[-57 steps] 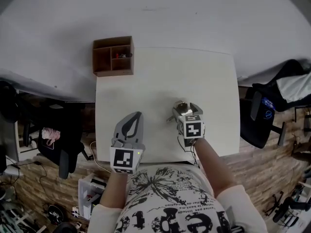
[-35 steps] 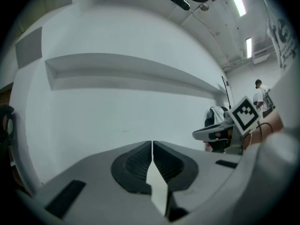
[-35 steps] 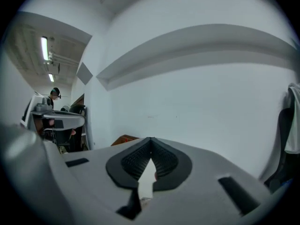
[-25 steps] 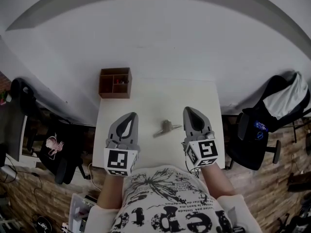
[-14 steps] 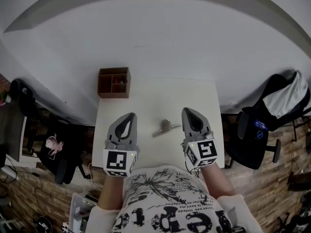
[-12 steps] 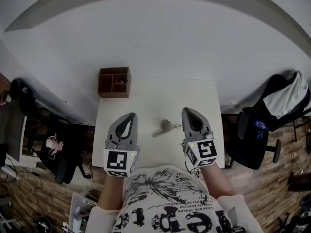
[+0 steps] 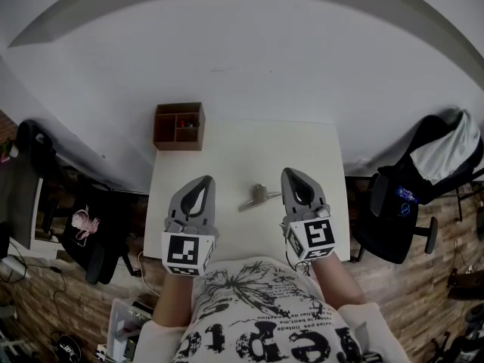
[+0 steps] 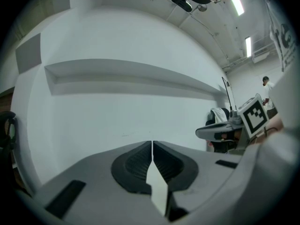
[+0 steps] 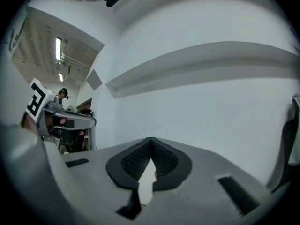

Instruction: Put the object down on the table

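A small grey metal object [image 7: 259,196] lies on the white table [image 7: 227,146], between my two grippers and touching neither. My left gripper [image 7: 203,181] is to its left near the table's front edge, jaws shut and empty. To the object's right my right gripper [image 7: 291,174] is held with its jaws shut and nothing in them. Both gripper views look upward at a white wall: the left gripper [image 8: 152,143] and the right gripper [image 9: 151,139] each show their pads pressed together. The object is hidden in both gripper views.
A brown wooden organiser box [image 7: 179,125] with compartments stands at the table's far left corner. A black office chair [image 7: 393,203] with a jacket stands to the right of the table. Another dark chair [image 7: 83,233] and clutter sit on the floor at the left.
Since the oldest frame the right gripper has left the object on the table and drawn back to its right. Over the last second both grippers barely moved.
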